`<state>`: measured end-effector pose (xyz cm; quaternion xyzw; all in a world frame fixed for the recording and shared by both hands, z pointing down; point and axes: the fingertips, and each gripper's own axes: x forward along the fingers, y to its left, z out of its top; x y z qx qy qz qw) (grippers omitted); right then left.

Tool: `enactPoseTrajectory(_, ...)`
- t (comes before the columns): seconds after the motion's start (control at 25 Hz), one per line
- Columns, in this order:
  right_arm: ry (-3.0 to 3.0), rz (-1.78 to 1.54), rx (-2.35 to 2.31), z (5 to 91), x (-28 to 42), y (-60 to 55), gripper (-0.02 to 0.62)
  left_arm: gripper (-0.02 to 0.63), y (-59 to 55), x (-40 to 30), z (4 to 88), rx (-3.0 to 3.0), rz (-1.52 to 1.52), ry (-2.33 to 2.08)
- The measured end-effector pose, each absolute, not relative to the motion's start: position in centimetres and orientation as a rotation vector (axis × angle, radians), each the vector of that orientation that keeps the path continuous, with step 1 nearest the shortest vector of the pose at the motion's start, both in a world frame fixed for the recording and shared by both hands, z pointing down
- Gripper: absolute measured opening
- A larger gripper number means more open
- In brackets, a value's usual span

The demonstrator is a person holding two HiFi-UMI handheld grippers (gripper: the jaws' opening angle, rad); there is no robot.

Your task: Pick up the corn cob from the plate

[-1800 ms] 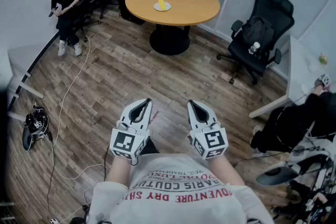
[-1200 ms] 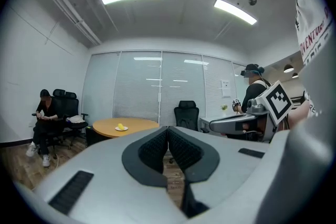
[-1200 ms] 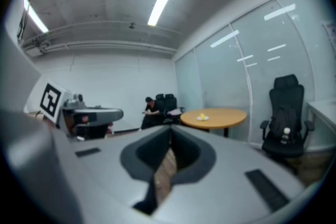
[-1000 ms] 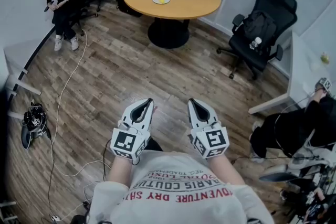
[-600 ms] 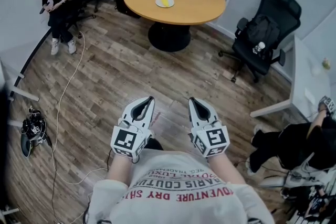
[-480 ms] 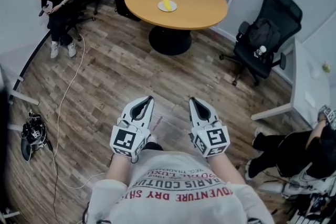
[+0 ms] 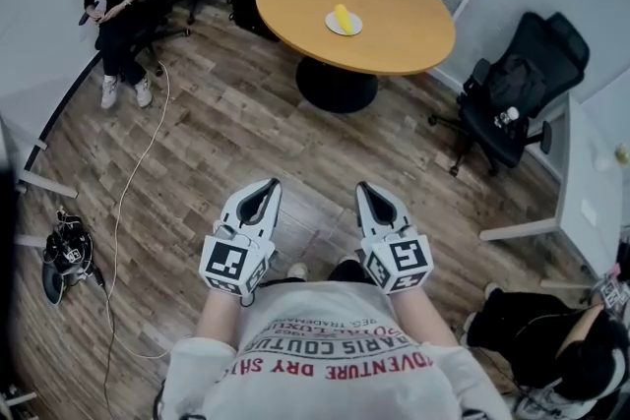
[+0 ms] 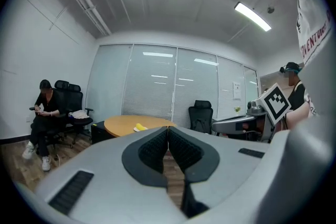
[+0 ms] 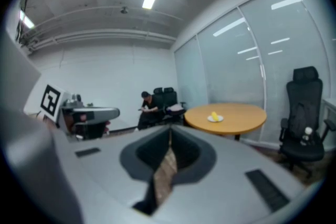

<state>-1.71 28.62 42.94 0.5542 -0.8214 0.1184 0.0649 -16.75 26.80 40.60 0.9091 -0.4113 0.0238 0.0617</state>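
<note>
The left gripper (image 7: pixel 268 184) and the right gripper (image 7: pixel 363 187) are held side by side, close in front of the person's white shirt (image 7: pixel 335 364), over the wood-plank floor (image 7: pixel 226 133) at the near end of the room. Both point toward the far side. Each gripper's own view shows its two dark pads pressed together along a thin seam, so both pairs of jaws are fully closed with nothing between them. The corn cob (image 7: pixel 342 17) is well apart from both grippers. It lies on a small white plate (image 7: pixel 355 27) on top of the round wooden table (image 7: pixel 404 15) at the far side, a little right of centre. The yellow cob rests on the plate with one end pointing far-left. Nothing else is visible on the tabletop. A black office chair (image 7: pixel 536 64) with a dark backpack (image 7: pixel 507 84) on its seat stands to the right of the table. A white desk (image 7: pixel 591 182) runs along the right edge nearer the person. At the far left a seated person (image 7: pixel 110 10) in dark clothes sits among more black chairs against the wall. A white cable (image 7: pixel 126 202) trails across the floor on the left, from near that person's feet toward the near side.
</note>
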Motion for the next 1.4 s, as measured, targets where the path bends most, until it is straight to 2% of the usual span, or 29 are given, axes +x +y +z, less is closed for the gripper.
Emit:
enactPoseTrajectory(0.48,-2.555,0.392,1.53,45.3,0.6,15.9,0.031,0.035,16.4,-15.5,42.4,2.646,0.113,-1.416)
enactPoseTrajectory(1.12,-2.585,0.392,1.449,44.5,14.0,-4.0,0.031,0.035,-2.0,-2.5,41.8,2.594,0.091,-1.516)
enactPoseTrajectory(1.4,-2.552,0.422,1.481,45.4,15.0,-9.4,0.029,0.035,-7.8,-1.4,42.3,2.606,0.119,-1.461)
